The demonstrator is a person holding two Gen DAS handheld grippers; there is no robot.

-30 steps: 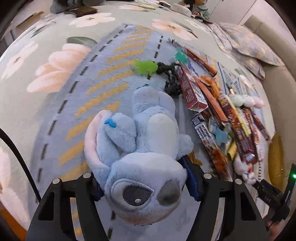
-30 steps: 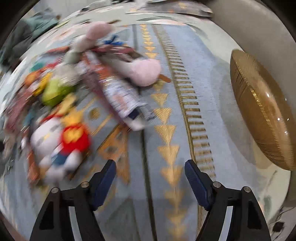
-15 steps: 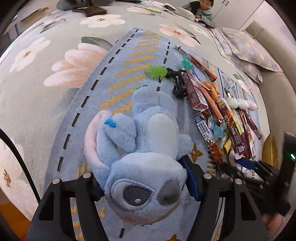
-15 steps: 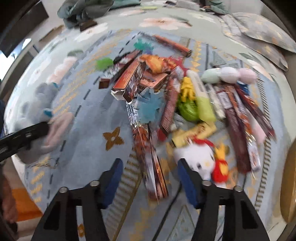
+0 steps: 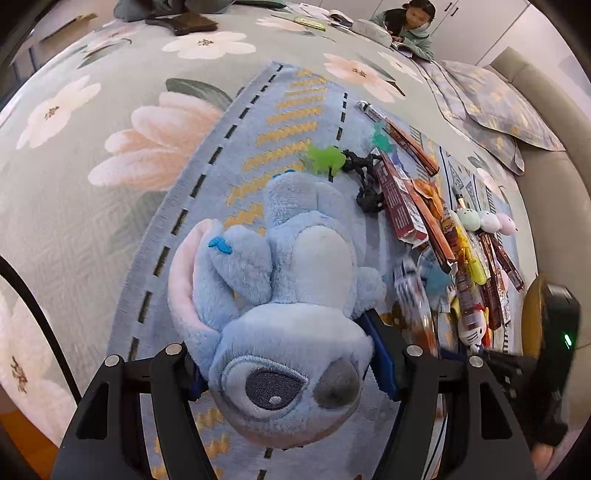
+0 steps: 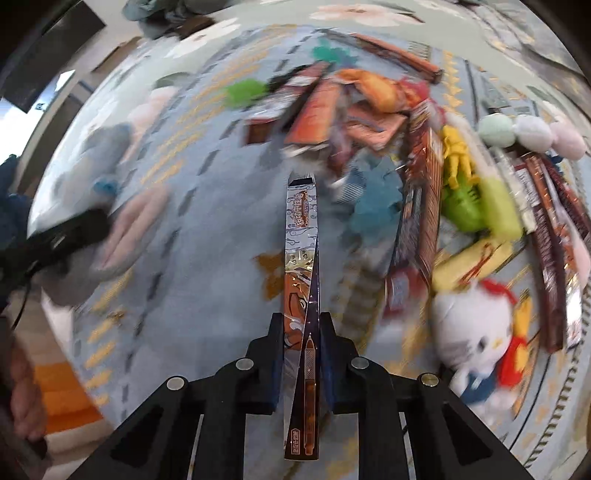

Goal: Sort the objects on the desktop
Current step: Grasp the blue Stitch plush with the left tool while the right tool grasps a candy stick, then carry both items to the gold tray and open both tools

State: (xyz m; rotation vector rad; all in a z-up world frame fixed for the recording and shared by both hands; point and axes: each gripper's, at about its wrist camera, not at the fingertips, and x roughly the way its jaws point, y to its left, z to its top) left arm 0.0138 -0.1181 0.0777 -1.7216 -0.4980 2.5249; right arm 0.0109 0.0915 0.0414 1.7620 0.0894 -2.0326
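Observation:
My left gripper [image 5: 288, 362] is shut on the head of a blue plush toy [image 5: 295, 280], which hangs belly-up over the blue rug [image 5: 229, 155]. In the right wrist view my right gripper [image 6: 301, 325] has its jaws closing tight on a long, thin pen pack [image 6: 301, 229]. The pads press on both sides of the pack, which sticks out forward above the rug. To its right lies the pile of snack boxes [image 6: 314, 110], packets and small toys. The blurred plush [image 6: 110, 206] and left gripper show at the left edge.
A white cat plush [image 6: 472, 325], a yellow figure [image 6: 458, 155], a green toy [image 6: 465, 206] and three pastel balls [image 6: 532, 133] lie in the pile. A gold cushion [image 5: 532, 314] and a sofa [image 5: 550, 184] stand at the right. A person [image 5: 410, 18] sits far back.
My right gripper swung from beside the gold cushion to the pile's near edge and shut on the pen pack. The left gripper kept the plush and drifted slightly.

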